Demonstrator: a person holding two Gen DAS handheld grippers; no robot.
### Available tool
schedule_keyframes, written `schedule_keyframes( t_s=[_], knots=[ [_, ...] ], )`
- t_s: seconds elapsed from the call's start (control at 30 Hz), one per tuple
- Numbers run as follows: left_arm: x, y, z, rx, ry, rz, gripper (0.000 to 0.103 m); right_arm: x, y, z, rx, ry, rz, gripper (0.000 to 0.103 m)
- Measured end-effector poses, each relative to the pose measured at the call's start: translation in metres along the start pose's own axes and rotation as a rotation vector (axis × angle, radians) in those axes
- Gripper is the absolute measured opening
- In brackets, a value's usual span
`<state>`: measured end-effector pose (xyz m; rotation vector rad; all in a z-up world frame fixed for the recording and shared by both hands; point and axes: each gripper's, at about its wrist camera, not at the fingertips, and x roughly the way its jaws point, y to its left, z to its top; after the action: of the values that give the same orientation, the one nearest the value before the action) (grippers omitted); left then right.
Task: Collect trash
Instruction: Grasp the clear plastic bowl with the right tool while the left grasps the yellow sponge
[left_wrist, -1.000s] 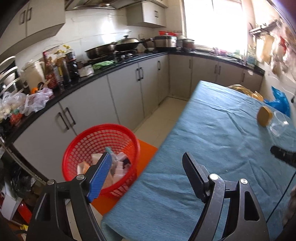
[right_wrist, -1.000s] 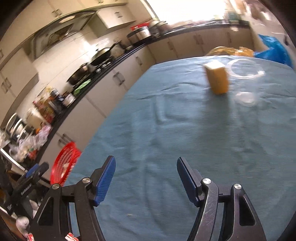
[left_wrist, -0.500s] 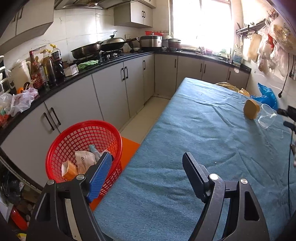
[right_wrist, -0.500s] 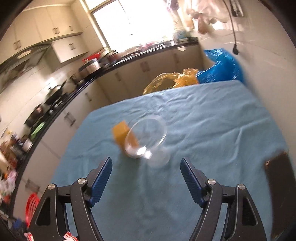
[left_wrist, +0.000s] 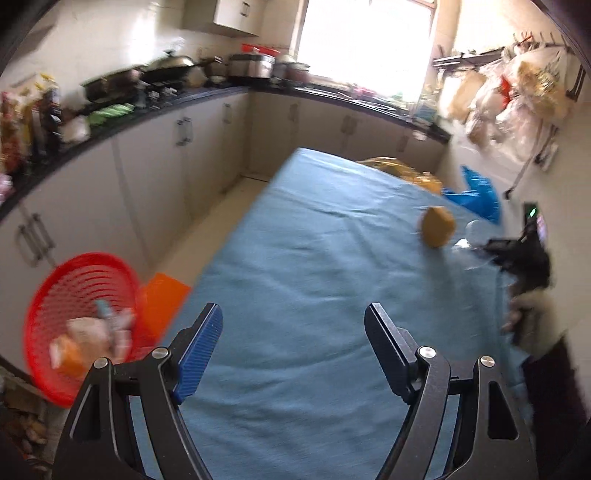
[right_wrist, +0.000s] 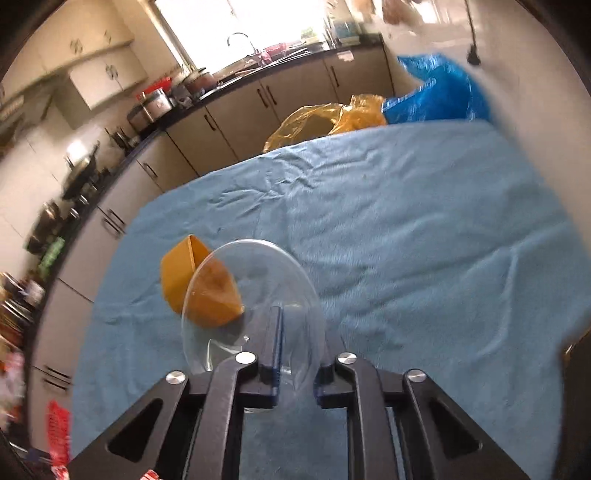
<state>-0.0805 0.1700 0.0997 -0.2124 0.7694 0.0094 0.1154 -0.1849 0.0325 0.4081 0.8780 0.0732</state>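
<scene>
The right gripper (right_wrist: 295, 332) is closing on a clear plastic cup (right_wrist: 255, 295) that lies on its side on the blue tablecloth (right_wrist: 406, 229). One finger reaches inside the cup's wide mouth and the other sits outside the wall, so the thin plastic side is pinched between the two pads, which stand almost together. The cup's rim faces up and away from the camera. Just beside it, on its left in the right wrist view and partly seen through the clear wall, lies an orange carton (right_wrist: 184, 273); whether the two touch cannot be told. Farther back at the table's end sit a yellow plastic bag (right_wrist: 321, 118) and a blue plastic bag (right_wrist: 439, 92).

The left gripper (left_wrist: 293, 343) hangs over the near end of the same tablecloth with its fingers spread wide and nothing between them; its pads touch nothing. In its view, the orange carton (left_wrist: 437, 230) and the cup (left_wrist: 469, 243) lie well ahead toward the right, where the right gripper (left_wrist: 495, 247) meets the cup. A red basket (left_wrist: 44, 295) stands on the floor off the table's left edge, with several bits of packaging already lying inside it. The left view is blurred.
</scene>
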Motion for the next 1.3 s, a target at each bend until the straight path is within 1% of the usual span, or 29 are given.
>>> schedule_keyframes(
  t_s=[0.07, 0.17, 0.2, 0.27, 0.3, 0.43, 0.5, 0.57, 0.63, 0.7, 0.77, 0.83, 0.97, 1.1, 1.17, 1.2, 1.23, 1.27, 1.3],
  knots=[
    [0.011, -0.017, 0.011, 0.003, 0.029, -0.064, 0.078, -0.006, -0.006, -0.006, 0.019, -0.002, 0.032, 0.013],
    [0.031, -0.047, 0.026, 0.025, 0.064, -0.123, 0.079, -0.023, -0.016, -0.02, 0.033, -0.014, 0.069, 0.013],
    [0.038, -0.056, 0.03, 0.035, 0.074, -0.131, 0.079, -0.027, -0.018, -0.024, 0.038, -0.019, 0.078, 0.013],
    [0.059, -0.081, 0.041, 0.054, 0.107, -0.171, 0.079, -0.039, -0.023, -0.036, 0.053, -0.022, 0.104, 0.013],
    [0.067, -0.09, 0.044, 0.054, 0.12, -0.184, 0.079, -0.042, -0.025, -0.042, 0.055, -0.02, 0.115, 0.013],
    [0.108, -0.132, 0.061, 0.028, 0.204, -0.274, 0.079, -0.051, -0.029, -0.061, 0.04, -0.019, 0.148, 0.013],
    [0.125, -0.153, 0.071, 0.03, 0.224, -0.292, 0.079, -0.051, -0.032, -0.063, 0.046, -0.013, 0.17, 0.013],
    [0.142, -0.174, 0.082, 0.044, 0.231, -0.285, 0.079, -0.046, -0.036, -0.064, 0.066, 0.004, 0.202, 0.013],
    [0.161, -0.195, 0.091, 0.063, 0.231, -0.253, 0.079, -0.04, -0.04, -0.065, 0.086, 0.017, 0.224, 0.013],
    [0.177, -0.211, 0.1, 0.078, 0.226, -0.223, 0.079, -0.04, -0.041, -0.067, 0.079, 0.009, 0.224, 0.013],
    [0.197, -0.225, 0.107, 0.08, 0.241, -0.201, 0.079, -0.041, -0.041, -0.068, 0.061, 0.001, 0.221, 0.013],
    [0.213, -0.233, 0.112, 0.065, 0.258, -0.193, 0.079, -0.039, -0.04, -0.065, 0.054, 0.0, 0.221, 0.013],
    [0.231, -0.24, 0.117, 0.063, 0.263, -0.163, 0.079, -0.036, -0.04, -0.065, 0.047, 0.0, 0.218, 0.014],
    [0.248, -0.256, 0.114, 0.1, 0.282, -0.116, 0.079, -0.034, -0.044, -0.064, 0.064, 0.006, 0.227, 0.014],
    [0.253, -0.261, 0.108, 0.125, 0.286, -0.077, 0.079, -0.035, -0.047, -0.065, 0.071, 0.008, 0.233, 0.014],
    [0.255, -0.262, 0.106, 0.133, 0.291, -0.066, 0.076, -0.035, -0.047, -0.065, 0.072, 0.008, 0.234, 0.014],
    [0.254, -0.261, 0.103, 0.14, 0.296, -0.058, 0.053, -0.036, -0.048, -0.065, 0.071, 0.008, 0.233, 0.014],
    [0.254, -0.26, 0.099, 0.15, 0.306, -0.051, 0.039, -0.036, -0.048, -0.065, 0.071, 0.007, 0.233, 0.014],
    [0.253, -0.26, 0.097, 0.156, 0.312, -0.046, 0.029, -0.036, -0.048, -0.066, 0.071, 0.007, 0.233, 0.014]
  ],
)
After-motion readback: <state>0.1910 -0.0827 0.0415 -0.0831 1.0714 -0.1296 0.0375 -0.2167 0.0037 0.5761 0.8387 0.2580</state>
